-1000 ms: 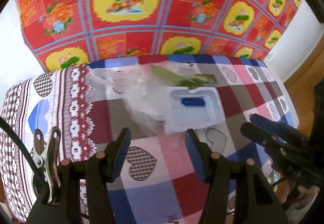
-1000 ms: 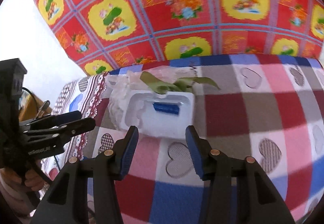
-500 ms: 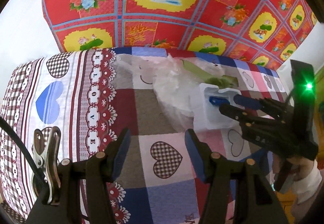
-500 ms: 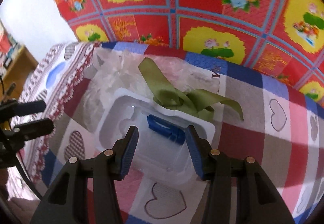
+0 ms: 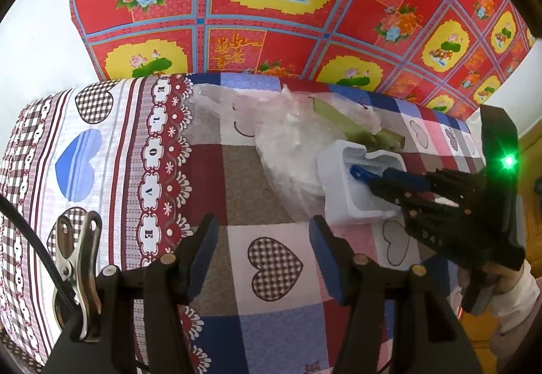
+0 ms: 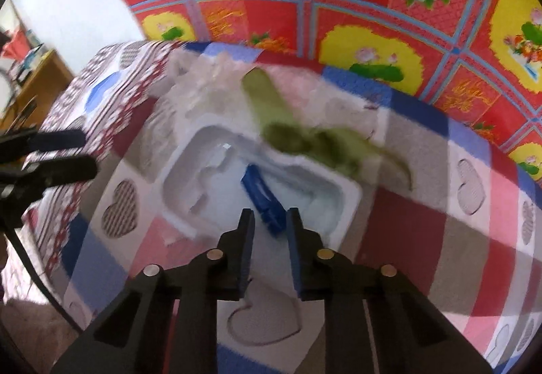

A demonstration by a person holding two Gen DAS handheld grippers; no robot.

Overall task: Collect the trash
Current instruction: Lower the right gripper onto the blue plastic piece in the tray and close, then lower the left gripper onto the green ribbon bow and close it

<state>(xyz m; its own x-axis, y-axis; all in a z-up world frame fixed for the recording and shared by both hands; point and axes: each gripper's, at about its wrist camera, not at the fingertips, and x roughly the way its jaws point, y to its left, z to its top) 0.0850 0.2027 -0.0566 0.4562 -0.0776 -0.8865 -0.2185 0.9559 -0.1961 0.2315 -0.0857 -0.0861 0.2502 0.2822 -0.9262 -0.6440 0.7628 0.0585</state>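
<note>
Blue plastic piece lies inside the white foam tray on the checked cloth of the worktop, its long axis running from the tray's middle toward the right claw. Its near end sits between that claw's jaws, which have just been closing to a narrow gap; blur hides whether the pads press it yet. Green ribbon and clear plastic bag lie beyond. The left claw hangs half open and empty, farther off.

Right gripper has just been closing on the blue clip sitting in the white foam tray, green leaves and crinkled plastic behind, everything blurry.
</note>
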